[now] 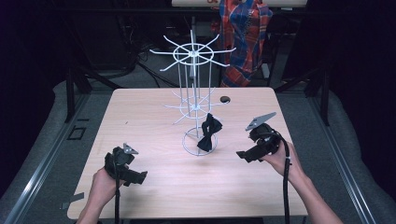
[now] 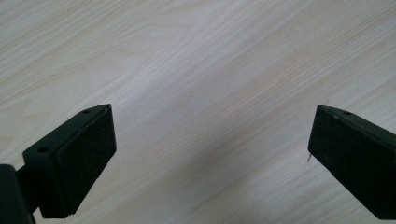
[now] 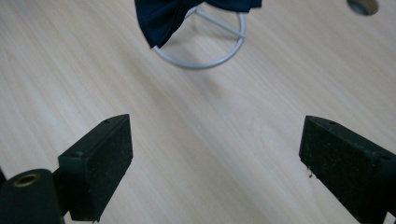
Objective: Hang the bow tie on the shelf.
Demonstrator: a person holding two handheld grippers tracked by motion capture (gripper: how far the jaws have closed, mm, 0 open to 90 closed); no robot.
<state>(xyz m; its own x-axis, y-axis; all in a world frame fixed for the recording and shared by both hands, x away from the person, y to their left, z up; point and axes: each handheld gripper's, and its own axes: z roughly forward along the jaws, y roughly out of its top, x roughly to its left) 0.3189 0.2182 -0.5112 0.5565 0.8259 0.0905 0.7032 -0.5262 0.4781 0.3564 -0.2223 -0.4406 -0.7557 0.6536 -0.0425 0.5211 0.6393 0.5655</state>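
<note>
A white wire display rack with two tiers of radiating hooks stands mid-table on a ring base. A dark bow tie hangs from a lower hook over that ring; the right gripper view shows the bow tie and the ring base at the top. My left gripper sits near the table's front left, open, its jaws wide apart over bare wood. My right gripper is right of the rack, open and empty, pointing toward the ring base.
The light wooden table has a small round hole behind the rack, also visible as a hole in the right gripper view. A plaid cloth hangs beyond the far edge. Dark frame legs stand around the table.
</note>
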